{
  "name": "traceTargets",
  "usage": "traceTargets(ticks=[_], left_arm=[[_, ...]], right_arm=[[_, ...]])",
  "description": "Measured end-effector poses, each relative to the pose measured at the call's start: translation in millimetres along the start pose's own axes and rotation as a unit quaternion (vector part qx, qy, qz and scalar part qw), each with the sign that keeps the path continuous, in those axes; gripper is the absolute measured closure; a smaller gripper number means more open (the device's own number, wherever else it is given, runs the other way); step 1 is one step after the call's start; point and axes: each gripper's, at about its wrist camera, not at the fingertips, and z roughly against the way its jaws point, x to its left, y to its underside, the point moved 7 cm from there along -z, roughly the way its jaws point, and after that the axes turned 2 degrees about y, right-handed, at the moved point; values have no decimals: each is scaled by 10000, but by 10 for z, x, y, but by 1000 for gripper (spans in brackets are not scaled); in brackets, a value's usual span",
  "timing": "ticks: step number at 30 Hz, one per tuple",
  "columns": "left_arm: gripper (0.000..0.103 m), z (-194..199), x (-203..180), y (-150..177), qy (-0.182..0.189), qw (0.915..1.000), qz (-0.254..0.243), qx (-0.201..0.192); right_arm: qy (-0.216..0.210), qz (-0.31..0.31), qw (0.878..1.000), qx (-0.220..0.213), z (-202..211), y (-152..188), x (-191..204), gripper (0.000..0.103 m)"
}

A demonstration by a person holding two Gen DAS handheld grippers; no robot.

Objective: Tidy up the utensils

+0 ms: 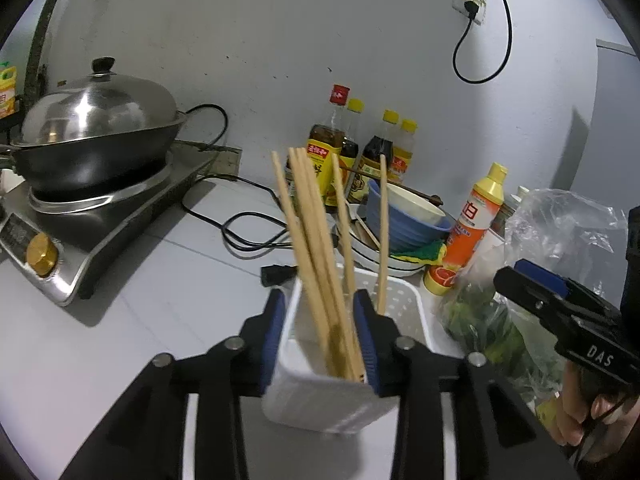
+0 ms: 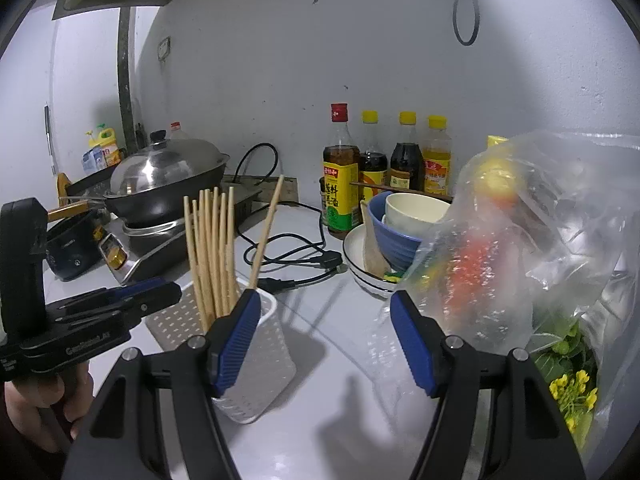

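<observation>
Up close, the left gripper (image 1: 320, 300) has its jaws apart, one blue pad on each side of the near end of a white holder (image 1: 320, 400). The chopsticks (image 1: 312, 260) stand loose between the pads, which do not squeeze them. They rest upright in the holder, fanned and leaning a little. One more stick (image 1: 383, 232) stands by itself in the far compartment.

From the right wrist view, the left gripper (image 2: 160, 292) reaches in from the left, level with the holder's (image 2: 260, 360) rim, and a hand (image 2: 40, 408) grips its handle. The right gripper (image 2: 325, 300) is spread wide with nothing in it. Only bare counter (image 2: 340, 360) shows between its pads. Its left pad sits just in front of the holder. The bundle (image 2: 212, 248) rises behind that pad, and the lone stick (image 2: 266, 232) tilts away to the right.

Beyond the holder, a blue bowl (image 2: 394, 248) with a white cup inside sits on stacked plates (image 2: 354, 256). A clear bag (image 2: 540, 220) of greens lies at the right. It hides most of an orange cleaner bottle (image 1: 476, 216).

Four sauce bottles (image 2: 384, 168) line the back wall. A black cable (image 2: 296, 248) loops across the counter. At far left, a lidded wok (image 1: 92, 152) sits on a cooker (image 1: 80, 240).
</observation>
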Motion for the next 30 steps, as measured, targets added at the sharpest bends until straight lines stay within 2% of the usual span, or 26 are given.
traceTargets(ticks=[5,18,20,27,30], left_arm=[[62,142,158,24,-40,10000,62,-35],[60,486,659,233,-111,9993,347,15],[51,567,740,247,-124,9992,373,-26],[42,848,938,268,-138,9994,274,-138],[33,993,1032,255,-161,9990,358,-199]], right_arm=[[11,-32,10000,87,-6,28,110,38],[-59,119,9994,334,6,166,558,38],[-64,155,9992,362,10,185,631,38],[-90,125,9992,361,89,252,837,38],[-71,94,9993,365,133,279,898,38]])
